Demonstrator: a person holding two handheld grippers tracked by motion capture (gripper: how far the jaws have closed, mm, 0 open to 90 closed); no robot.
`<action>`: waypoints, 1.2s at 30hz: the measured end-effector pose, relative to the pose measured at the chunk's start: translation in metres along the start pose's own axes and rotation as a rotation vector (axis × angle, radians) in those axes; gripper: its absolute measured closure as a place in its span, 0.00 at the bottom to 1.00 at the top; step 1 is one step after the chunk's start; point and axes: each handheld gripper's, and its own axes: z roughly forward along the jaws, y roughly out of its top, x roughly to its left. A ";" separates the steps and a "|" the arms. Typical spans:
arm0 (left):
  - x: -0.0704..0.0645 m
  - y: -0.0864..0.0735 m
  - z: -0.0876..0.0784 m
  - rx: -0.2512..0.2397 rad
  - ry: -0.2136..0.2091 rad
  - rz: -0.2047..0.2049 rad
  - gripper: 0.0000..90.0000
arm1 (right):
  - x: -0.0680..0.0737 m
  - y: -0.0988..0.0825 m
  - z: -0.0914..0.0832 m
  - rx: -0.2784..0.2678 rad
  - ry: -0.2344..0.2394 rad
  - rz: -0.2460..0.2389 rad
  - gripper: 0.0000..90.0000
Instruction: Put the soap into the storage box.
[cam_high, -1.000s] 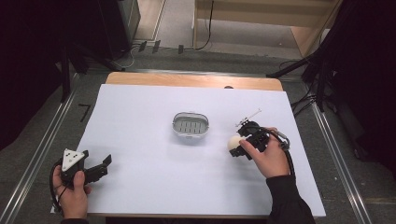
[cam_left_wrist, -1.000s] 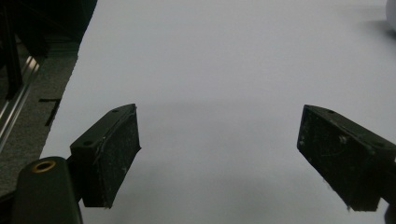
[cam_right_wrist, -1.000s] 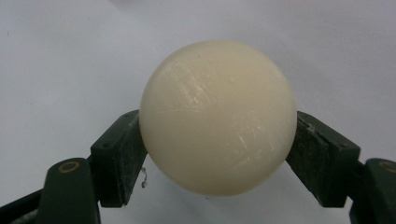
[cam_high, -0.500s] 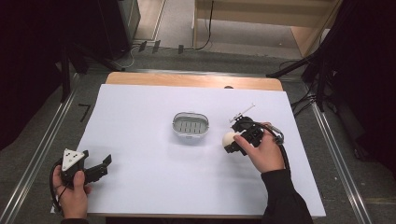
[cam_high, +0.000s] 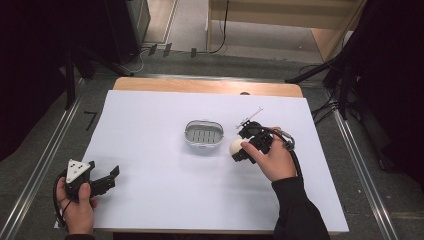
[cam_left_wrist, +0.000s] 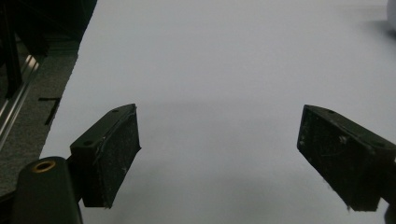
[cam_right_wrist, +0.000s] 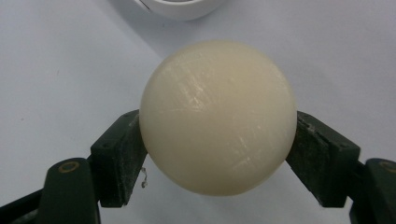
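White matte tabletop (cam_high: 150, 135): right tongs (cam_right_wrist: 215, 144) clench a smooth cream ball (cam_right_wrist: 218, 116); left tongs (cam_left_wrist: 219, 158) gape, released.

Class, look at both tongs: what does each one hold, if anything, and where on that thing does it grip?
The right tongs hold a cream ball, jaws pressing its two opposite sides. The left tongs stand open, holding nothing.

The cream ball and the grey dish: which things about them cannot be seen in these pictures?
- Underside of the cream ball, right gripper view: hidden by the ball itself and the right tongs clamped on it.
- Grey dish, right gripper view: cut off by the top edge.
- Dish's ribbed bottom, high view: too small to read.
- Gap between ball and table: cannot tell.
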 end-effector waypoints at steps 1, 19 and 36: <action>0.000 0.000 0.000 0.000 0.000 0.000 0.16 | 0.000 0.001 0.000 0.000 0.001 -0.004 0.28; 0.000 0.000 0.000 0.002 0.002 -0.002 0.16 | 0.015 0.020 0.003 -0.003 0.012 -0.032 0.28; 0.000 0.000 0.000 0.003 0.001 -0.006 0.16 | 0.028 0.037 0.003 0.002 0.016 -0.060 0.28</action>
